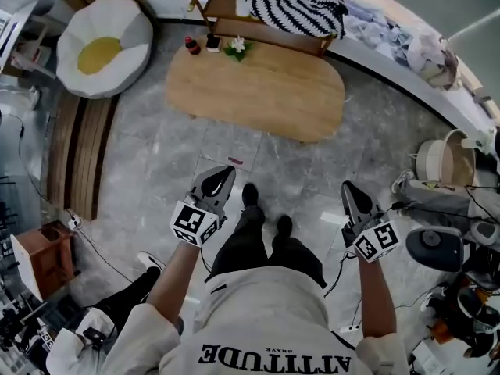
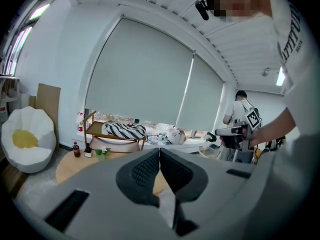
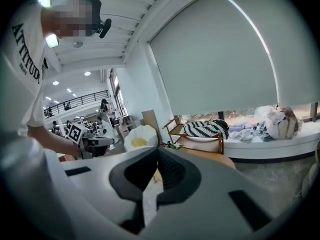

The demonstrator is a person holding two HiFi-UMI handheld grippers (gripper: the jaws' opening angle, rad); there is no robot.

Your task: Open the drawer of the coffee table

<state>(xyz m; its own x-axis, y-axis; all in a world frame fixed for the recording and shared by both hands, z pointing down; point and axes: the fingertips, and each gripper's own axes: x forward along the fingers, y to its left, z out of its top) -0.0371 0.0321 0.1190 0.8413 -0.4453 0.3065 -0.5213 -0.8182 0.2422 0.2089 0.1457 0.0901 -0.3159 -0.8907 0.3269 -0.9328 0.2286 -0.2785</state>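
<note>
Left gripper (image 1: 225,175) and right gripper (image 1: 349,190): jaws together, nothing held; the coffee table (image 1: 258,92) stands well ahead across the floor; its drawer is not visible; close in low, locate the pull, then part one gripper's jaws.

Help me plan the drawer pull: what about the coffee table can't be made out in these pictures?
- The drawer and any handle: the head view shows only the coffee table top from above, which hides its sides.
- Table front, left gripper view: the shut left gripper covers most of it.
- Table front, right gripper view: the right gripper blocks it likewise.
- The bottle on the table's far edge: too small to read in any view.
</note>
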